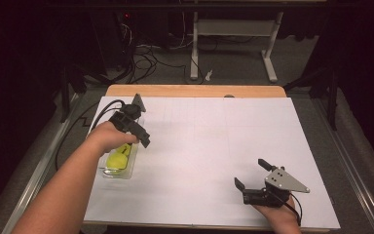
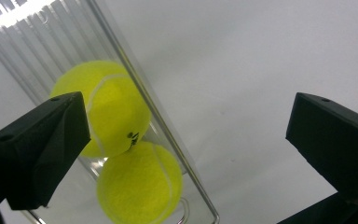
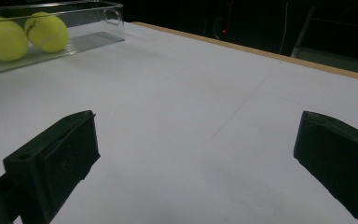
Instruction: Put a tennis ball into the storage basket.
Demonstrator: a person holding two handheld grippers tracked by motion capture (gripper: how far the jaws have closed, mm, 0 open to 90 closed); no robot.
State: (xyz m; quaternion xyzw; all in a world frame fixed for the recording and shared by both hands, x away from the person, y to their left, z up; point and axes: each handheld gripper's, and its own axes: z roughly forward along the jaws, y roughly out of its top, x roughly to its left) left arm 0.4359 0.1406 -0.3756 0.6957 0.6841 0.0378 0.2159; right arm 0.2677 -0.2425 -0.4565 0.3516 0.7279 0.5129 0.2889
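In the high view, the left claw [image 1: 135, 127] hangs over the clear plastic bin [image 1: 108, 171] at the left side of the frame, near the left edge of the white worktop [image 1: 209, 146]. The person's left hand [image 1: 111, 137] grips it from below and left. The left gripper view looks down between two wide-spread jaws with nothing between them; the bin lies in the left half of that frame, its ribbed floor bright at the upper left. Two yellow tennis balls [image 2: 121, 149] sit in the bin touching each other, one at centre left, partly behind the left jaw, the other lower, towards the bottom edge. Whether the left jaw touches the bin's wall is hard to tell from this angle.

The right claw [image 1: 253, 178] sits at the lower right of the high view, well apart from the bin, low over the bare sheet, though contact is unclear. Its jaws stand wide open and hold nothing. In the right gripper view the bin with both balls appears at the upper left, far across the worktop.
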